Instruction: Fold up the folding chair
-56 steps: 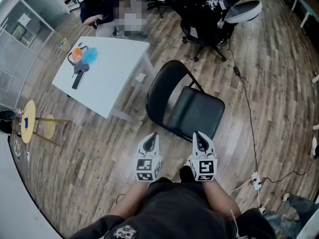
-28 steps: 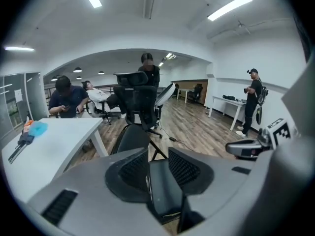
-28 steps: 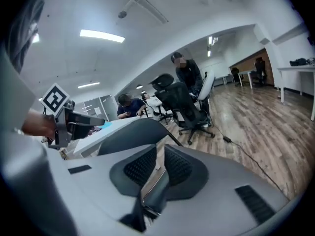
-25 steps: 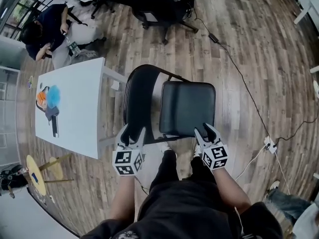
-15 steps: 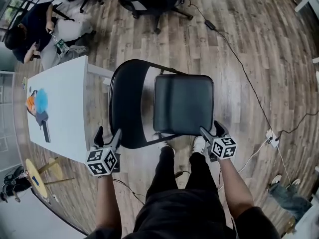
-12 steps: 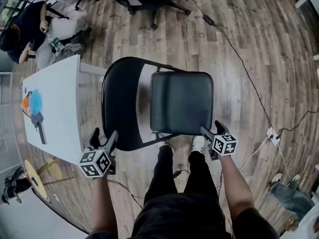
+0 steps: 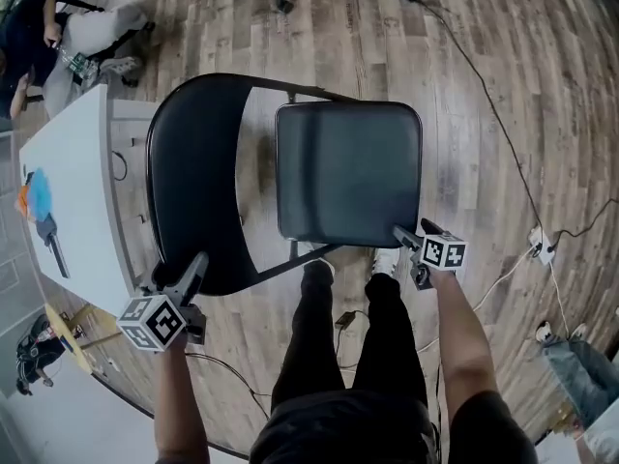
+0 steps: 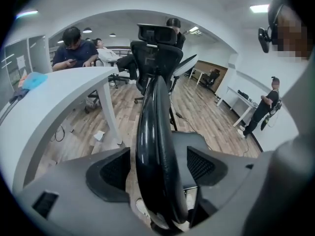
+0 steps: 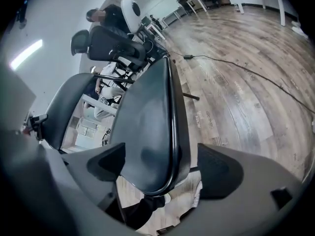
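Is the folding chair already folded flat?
No, the folding chair has its seat lying level, spread out beside the backrest and not against it.

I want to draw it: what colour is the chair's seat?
Black. The seat shows best in the head view, seen from above.

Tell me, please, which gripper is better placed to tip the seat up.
Probably the right gripper: its opening jaws straddle the front corner of the seat. The left gripper straddles the backrest edge.
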Available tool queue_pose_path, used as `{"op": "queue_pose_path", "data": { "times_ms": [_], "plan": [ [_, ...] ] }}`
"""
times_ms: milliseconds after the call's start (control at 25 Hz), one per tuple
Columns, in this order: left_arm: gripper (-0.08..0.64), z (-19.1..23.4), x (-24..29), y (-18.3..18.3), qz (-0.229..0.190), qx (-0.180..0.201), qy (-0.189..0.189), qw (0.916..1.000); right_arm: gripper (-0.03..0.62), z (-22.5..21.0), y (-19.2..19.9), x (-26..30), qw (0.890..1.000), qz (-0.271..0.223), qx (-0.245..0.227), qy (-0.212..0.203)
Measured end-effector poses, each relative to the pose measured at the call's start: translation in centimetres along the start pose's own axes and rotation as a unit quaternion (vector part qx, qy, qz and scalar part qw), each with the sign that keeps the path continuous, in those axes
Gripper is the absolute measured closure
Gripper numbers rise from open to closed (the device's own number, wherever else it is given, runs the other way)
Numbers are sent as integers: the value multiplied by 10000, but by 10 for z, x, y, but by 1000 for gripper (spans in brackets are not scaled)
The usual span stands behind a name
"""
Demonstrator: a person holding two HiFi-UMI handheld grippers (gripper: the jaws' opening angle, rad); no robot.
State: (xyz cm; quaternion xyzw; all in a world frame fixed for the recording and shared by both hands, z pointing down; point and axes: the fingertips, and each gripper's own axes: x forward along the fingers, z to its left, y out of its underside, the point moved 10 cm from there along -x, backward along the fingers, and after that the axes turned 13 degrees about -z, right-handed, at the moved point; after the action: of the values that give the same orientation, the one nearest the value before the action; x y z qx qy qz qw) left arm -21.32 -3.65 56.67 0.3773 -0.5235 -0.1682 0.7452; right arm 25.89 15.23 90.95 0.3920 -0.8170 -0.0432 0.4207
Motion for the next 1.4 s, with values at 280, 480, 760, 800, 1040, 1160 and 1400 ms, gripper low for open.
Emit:
{"op": "queue_pose_path", "data": {
  "times_ms": [280,480,760,800,1040,1160,1400],
  "plan": [
    [201,-5,24,12,279,110,219,9993,156,-20,16,31,9959,454,482,-624],
    [317,-2,25,16,241,108,28,9996,158,-16,17,46,9940,593,398,-823],
    [392,1,27,15,257,-352,369,9984,160,-22,13,47,9917,813,619,-783],
    [398,0,28,15,249,-400,397,9981,160,-21,11,47,9913,866,625,-772],
    [411,-9,13,3,78,-449,366,9983,160,-2,6,38,9878,1060,621,-952],
    [425,-12,5,-6,7,-445,342,9984,160,15,0,31,9874,1015,603,-1054],
    [430,-2,-14,-24,-53,-483,278,9984,160,61,-10,15,9875,919,576,-1145]
  ]
}}
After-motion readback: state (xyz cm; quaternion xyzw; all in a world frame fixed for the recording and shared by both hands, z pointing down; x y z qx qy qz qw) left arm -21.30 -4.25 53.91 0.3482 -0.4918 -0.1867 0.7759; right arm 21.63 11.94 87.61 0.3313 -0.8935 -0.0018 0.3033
